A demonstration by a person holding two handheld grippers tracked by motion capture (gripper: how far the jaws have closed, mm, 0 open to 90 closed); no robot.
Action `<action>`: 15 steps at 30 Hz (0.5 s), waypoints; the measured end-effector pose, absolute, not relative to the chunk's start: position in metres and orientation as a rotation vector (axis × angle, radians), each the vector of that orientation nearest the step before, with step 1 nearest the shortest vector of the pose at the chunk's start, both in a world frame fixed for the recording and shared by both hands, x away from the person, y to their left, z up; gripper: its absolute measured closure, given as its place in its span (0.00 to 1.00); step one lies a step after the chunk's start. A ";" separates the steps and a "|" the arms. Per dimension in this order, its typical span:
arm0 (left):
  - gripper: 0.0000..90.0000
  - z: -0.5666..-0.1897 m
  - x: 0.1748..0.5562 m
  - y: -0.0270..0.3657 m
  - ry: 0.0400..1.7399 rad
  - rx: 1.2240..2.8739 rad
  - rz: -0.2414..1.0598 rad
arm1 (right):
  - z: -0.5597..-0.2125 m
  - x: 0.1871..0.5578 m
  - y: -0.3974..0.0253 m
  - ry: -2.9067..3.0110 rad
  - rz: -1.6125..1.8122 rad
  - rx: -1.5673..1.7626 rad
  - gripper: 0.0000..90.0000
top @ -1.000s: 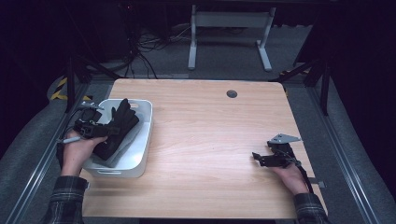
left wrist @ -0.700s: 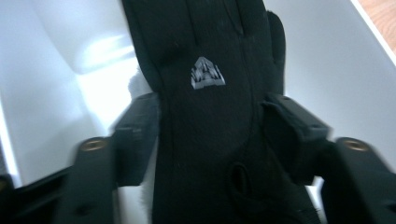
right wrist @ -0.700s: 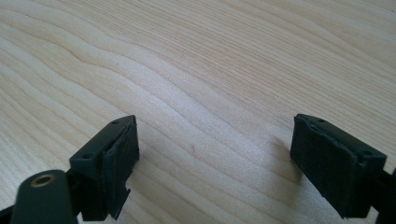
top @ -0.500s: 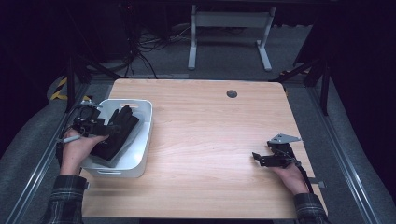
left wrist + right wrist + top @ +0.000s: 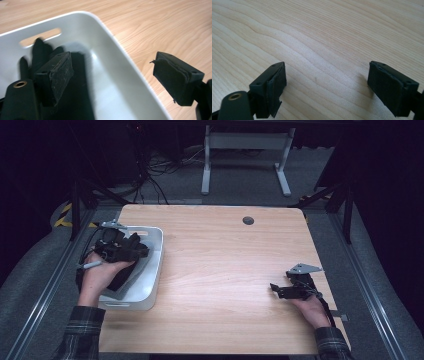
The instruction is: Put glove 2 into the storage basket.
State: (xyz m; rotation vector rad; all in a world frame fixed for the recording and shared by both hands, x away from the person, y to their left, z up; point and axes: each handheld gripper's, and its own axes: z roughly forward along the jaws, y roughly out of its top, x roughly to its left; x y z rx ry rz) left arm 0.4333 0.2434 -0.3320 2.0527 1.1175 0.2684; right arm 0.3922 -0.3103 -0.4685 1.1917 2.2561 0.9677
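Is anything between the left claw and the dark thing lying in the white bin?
Nothing visible. The left claw hangs open straddling the white bin's wall, one jaw inside just above the dark thing, with clear air between.

A light wooden table (image 5: pixel 225 270) with rounded corners carries the scene; a white bin (image 5: pixel 150 270) with handle slots rests directly on it at its left edge; a dark round grommet (image 5: pixel 248 220) sits well right of the bin, toward the far edge.
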 end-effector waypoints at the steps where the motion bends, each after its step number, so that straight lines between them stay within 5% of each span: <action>1: 0.18 -0.332 0.433 0.239 1.107 2.050 0.262 | -0.469 0.392 -0.310 2.257 0.967 1.190 0.18; 15: 0.18 -0.335 0.432 0.196 1.000 2.070 0.227 | -0.469 0.392 -0.310 2.261 0.969 1.186 0.18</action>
